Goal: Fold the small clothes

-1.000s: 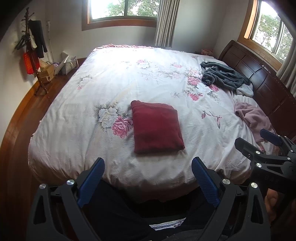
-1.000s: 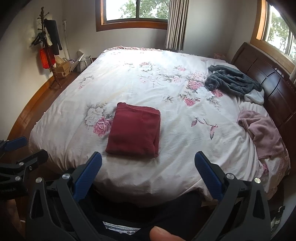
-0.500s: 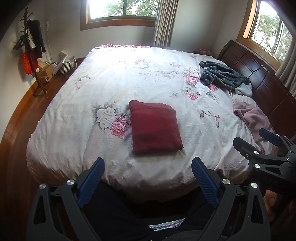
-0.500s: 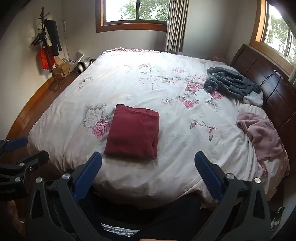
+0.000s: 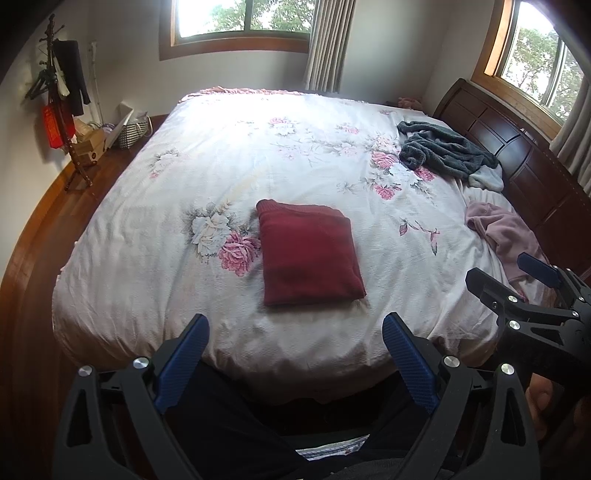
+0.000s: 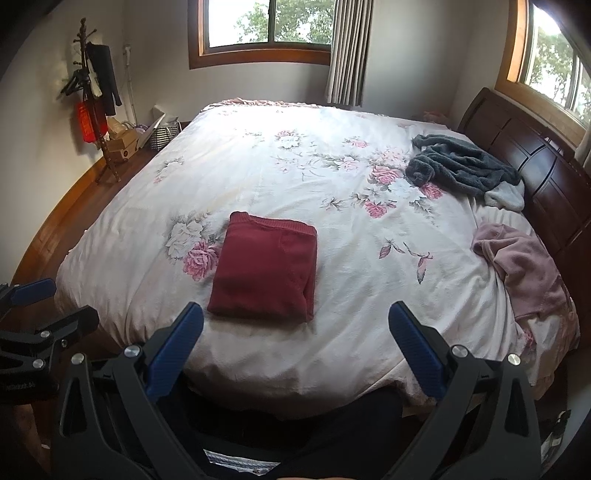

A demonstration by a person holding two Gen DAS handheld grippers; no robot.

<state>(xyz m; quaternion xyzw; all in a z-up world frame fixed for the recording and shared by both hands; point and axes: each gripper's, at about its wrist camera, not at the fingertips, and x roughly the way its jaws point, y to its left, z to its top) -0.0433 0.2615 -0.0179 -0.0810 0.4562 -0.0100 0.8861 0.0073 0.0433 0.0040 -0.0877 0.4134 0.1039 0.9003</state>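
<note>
The red sweater [image 5: 309, 253] lies folded into a neat rectangle on the bed, straight ahead of my left gripper [image 5: 295, 350] and a little beyond its fingertips, not touching them. From my right gripper [image 6: 295, 339] the same sweater [image 6: 265, 267] is ahead and slightly to the left, just past the left finger. Both grippers stand wide open and hold nothing; they hang in front of the near edge of the bed, above my dark trousers [image 5: 236, 417].

In the left wrist view, my right gripper [image 5: 513, 284] shows at the right edge, apart from the sweater.

The surface is a white quilt [image 5: 221, 166] with pink flowers, a bit wrinkled. Far ahead and to the right of my grippers a grey fleece garment [image 6: 465, 166] lies crumpled near the dark wooden headboard [image 6: 535, 162]. Nearer on the right there is a pink garment [image 6: 524, 266], also unfolded. Far to the left stands a coat rack [image 6: 92, 96] with dark clothes and something red on it, perhaps a bag; it is too small to tell. Two windows [image 6: 269, 22] give daylight, with a striped curtain [image 6: 347, 51] beside the far one.
</note>
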